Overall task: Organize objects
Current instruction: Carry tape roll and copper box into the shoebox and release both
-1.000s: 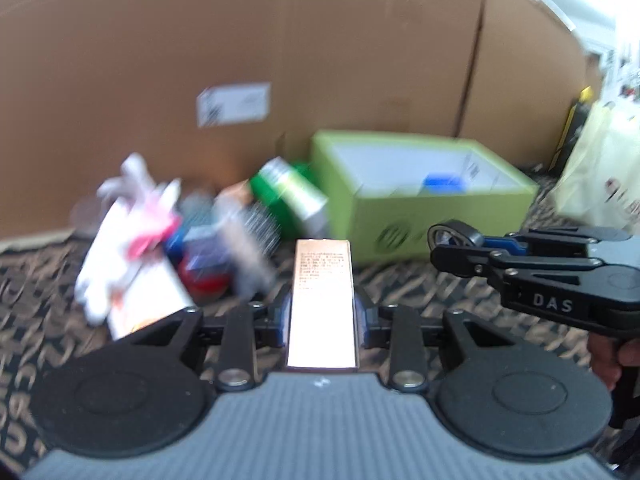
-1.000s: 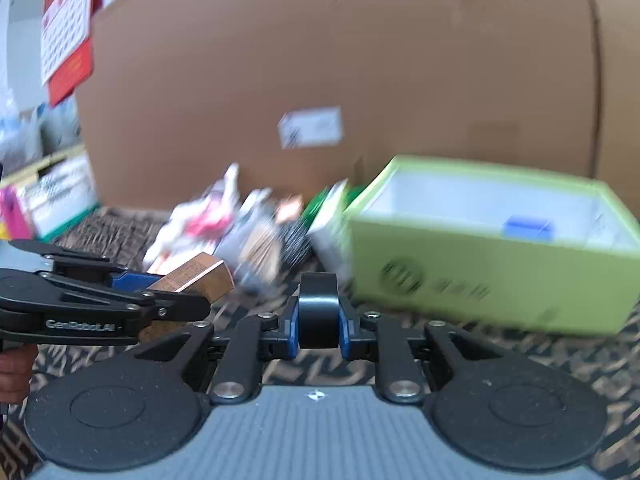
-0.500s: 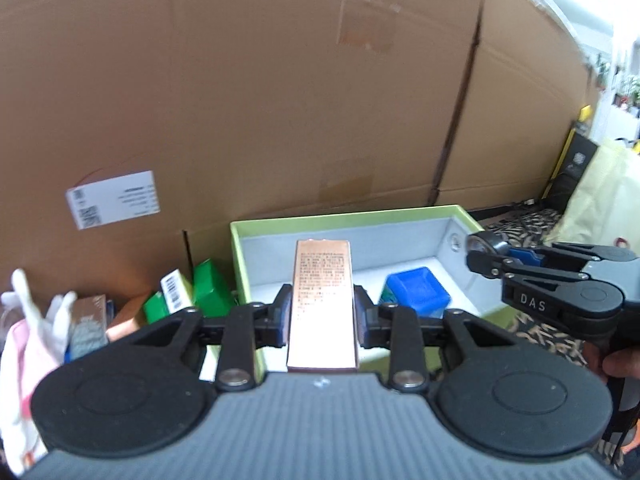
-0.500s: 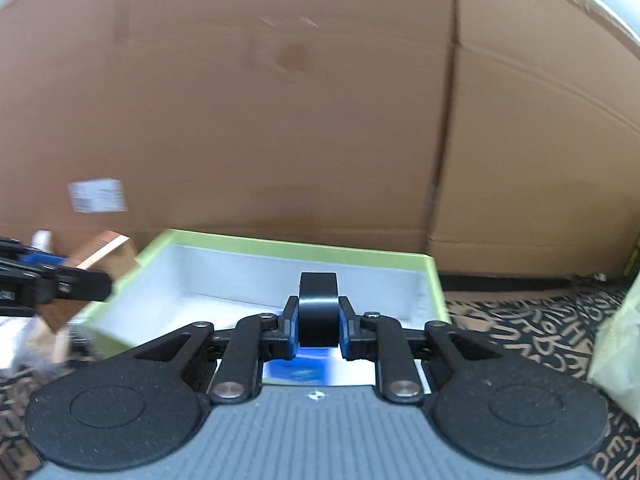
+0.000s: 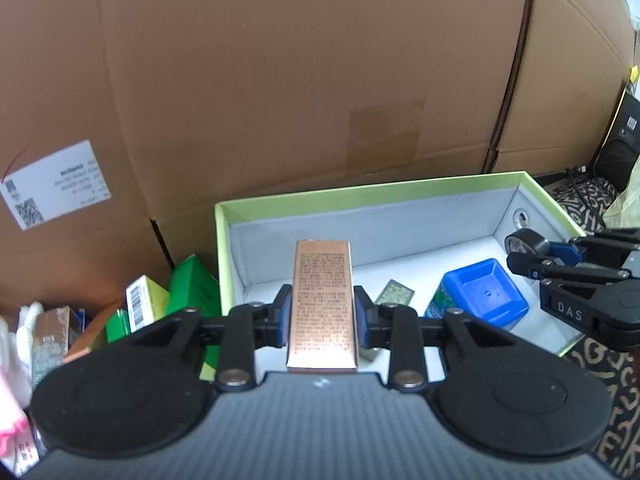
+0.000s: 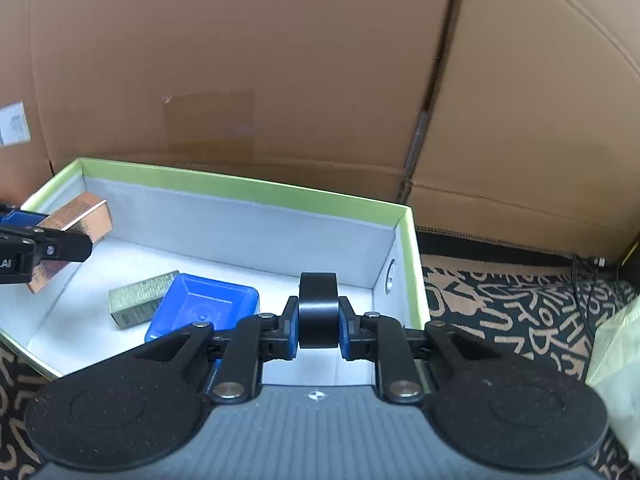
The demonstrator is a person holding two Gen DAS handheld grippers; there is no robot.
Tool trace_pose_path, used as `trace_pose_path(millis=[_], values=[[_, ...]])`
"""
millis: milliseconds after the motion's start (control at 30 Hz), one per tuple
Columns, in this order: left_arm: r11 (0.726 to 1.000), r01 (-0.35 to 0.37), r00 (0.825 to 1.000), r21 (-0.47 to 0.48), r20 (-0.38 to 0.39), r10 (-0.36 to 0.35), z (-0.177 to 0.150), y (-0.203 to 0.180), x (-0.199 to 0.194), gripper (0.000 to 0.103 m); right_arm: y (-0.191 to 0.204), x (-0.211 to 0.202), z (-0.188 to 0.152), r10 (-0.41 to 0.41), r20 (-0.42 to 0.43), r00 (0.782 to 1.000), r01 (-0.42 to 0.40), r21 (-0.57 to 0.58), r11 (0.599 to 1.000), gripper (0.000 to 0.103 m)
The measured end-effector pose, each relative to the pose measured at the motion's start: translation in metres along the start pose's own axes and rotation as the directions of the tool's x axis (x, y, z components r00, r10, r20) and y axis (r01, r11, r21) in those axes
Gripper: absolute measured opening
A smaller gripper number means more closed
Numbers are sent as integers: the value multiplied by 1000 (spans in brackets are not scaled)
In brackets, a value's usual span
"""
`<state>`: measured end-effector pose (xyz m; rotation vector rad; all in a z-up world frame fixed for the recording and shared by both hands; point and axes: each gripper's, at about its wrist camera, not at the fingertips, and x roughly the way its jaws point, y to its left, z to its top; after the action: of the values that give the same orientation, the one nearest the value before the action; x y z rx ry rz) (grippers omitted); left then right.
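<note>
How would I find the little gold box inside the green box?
Look in the green box with grey walls. The little gold box lies flat on its white floor, touching the blue tub. It is dull gold; the gripper-held boxes are shiny copper and black.

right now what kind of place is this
Probably a storage or packing corner on a floor: big cardboard boxes form the backdrop, a patterned rug lies underneath, and a green box is taking in loose items.

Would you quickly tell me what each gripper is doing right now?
Left gripper: closed on the copper box, over the green box.
Right gripper: closed on the black tape roll.
</note>
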<state>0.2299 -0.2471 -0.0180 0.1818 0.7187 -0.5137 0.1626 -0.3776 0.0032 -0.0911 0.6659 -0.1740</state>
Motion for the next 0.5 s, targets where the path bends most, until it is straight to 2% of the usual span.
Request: trace_pose_path(millis=[67,100,133,167,200,233,267,300,400,467,500], values=[[1000,-4,1000,9,7,4,0,-2,2,30,3,1,1,-3,-6,1000,2,-17,1000,21],[1000,1,1000,6,22,-1,0,-1,1,38,4,3,2,-1,-10,1000,1,-25,1000,21],[1000,12,999,5,41,-12,0,0,-4,50,5,3,1,3,-13,1000,-4,-37,999,22],[1000,26,997,4,66,-26,-1,3,-10,76,4,8,3,7,-19,1000,-8,-50,999,25],[999,39,994,-2,105,-38,-2,4,-18,86,5,8,3,7,-27,1000,-9,-68,998,31],[999,42,989,-9,140,-40,-5,5,-28,92,6,5,3,0,-23,1000,-2,-81,997,37],[999,31,985,-12,168,-29,-7,6,-38,103,7,0,2,-19,-2,1000,19,-88,996,56],[1000,13,980,-14,197,-10,-10,6,-48,103,8,-9,1,-45,37,998,48,-94,994,71],[1000,23,968,-19,251,-18,-22,9,-76,103,12,-40,-8,-91,145,985,104,-85,991,76],[998,46,960,-52,278,-29,-33,14,-95,103,17,-63,-17,-88,207,974,103,-61,993,79],[996,55,956,-68,290,-33,-40,17,-104,103,20,-73,-22,-79,237,968,93,-49,994,84]])
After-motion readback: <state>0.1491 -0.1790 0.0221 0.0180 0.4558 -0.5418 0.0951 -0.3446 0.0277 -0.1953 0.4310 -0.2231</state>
